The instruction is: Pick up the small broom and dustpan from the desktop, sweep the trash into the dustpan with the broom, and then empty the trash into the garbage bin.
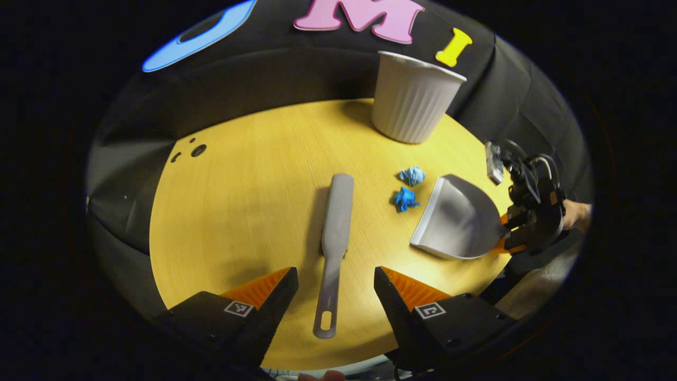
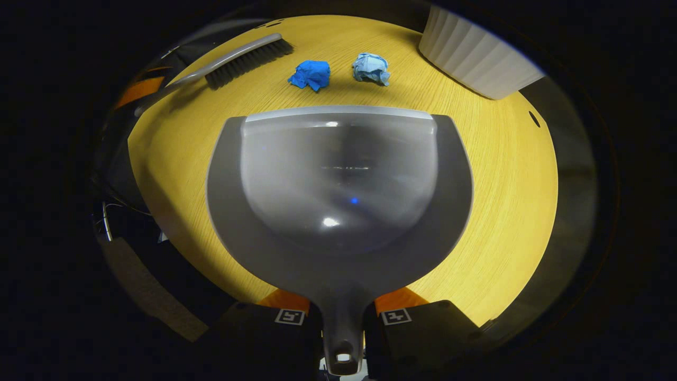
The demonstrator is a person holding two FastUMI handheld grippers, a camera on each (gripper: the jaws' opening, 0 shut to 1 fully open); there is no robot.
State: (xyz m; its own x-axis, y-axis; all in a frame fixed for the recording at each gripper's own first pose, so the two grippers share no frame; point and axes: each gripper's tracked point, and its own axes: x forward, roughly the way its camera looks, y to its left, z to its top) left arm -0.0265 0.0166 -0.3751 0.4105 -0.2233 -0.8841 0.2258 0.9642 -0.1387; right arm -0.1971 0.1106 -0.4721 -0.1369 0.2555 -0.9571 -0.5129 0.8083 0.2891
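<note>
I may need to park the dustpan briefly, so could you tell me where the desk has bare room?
Bare: the wide stretch left of the broom, toward the desk holes. Crowded: between broom, dustpan and bin, where two paper wads lie.

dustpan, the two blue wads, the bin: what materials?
Dustpan: likely moulded plastic, smooth grey semi-gloss with light glints in the pan.
Blue wads: look like crumpled paper or tissue, matte, sharp creases.
Garbage bin: probably plastic, matte off-white, with vertical ribs and a rolled rim.
</note>
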